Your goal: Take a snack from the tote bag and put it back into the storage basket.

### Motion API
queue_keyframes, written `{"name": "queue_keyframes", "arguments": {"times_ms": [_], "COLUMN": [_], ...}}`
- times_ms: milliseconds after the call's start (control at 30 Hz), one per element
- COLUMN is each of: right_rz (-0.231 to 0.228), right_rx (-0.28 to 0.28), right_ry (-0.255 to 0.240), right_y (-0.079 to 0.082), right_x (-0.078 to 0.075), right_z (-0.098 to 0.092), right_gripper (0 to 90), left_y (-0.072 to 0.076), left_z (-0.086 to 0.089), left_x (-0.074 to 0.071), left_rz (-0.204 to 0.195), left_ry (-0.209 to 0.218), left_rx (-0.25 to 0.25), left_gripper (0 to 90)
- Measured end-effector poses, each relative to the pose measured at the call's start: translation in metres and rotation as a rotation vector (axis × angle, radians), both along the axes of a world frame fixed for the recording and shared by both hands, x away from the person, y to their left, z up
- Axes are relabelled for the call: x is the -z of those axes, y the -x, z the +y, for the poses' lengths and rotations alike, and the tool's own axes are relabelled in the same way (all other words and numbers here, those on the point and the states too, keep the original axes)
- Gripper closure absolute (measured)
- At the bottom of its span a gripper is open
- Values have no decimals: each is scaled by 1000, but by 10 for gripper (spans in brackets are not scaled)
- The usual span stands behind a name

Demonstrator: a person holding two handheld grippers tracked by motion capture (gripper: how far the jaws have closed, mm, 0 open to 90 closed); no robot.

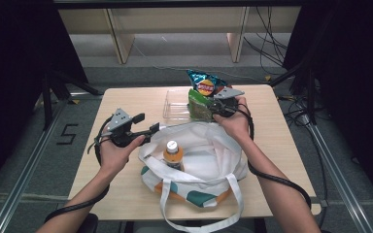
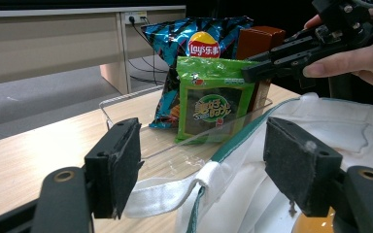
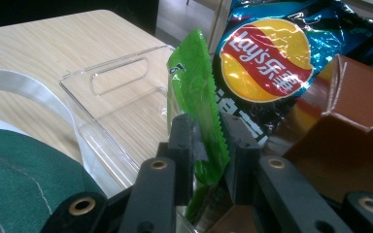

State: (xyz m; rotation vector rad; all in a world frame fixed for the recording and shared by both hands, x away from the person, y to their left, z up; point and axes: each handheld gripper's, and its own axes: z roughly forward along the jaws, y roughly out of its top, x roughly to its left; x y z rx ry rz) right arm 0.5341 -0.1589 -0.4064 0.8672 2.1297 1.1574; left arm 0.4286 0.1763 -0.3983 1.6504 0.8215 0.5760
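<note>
Seaweed packet point(image 3: 194, 92), green, stands upright on edge in the clear tray point(image 3: 121, 92), in front of the chip bag point(image 3: 267, 58) and beside a brown box point(image 3: 349, 141). Right gripper point(image 3: 208, 145) has its jaws either side of the packet's serrated edge; whether the pads press, I cannot tell. Recommend a firm pinch before lifting straight up. Left gripper point(image 2: 204, 167), jaws spread, waits at the tote bag point(image 1: 199, 160) rim point(image 2: 223, 160); it should hold the mouth open.
</note>
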Motion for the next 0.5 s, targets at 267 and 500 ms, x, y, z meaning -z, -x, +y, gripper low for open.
{"name": "queue_keyframes", "arguments": {"times_ms": [267, 500], "right_rz": [-20, -12], "right_rx": [-7, -7], "right_ry": [10, -13], "right_y": [2, 6], "right_x": [-4, -7], "right_z": [-1, -1], "right_gripper": [725, 704], "left_y": [0, 0], "left_z": [0, -1], "left_x": [0, 0], "left_rz": [0, 1], "left_ry": [0, 2], "left_rx": [0, -1], "left_gripper": [291, 291]}}
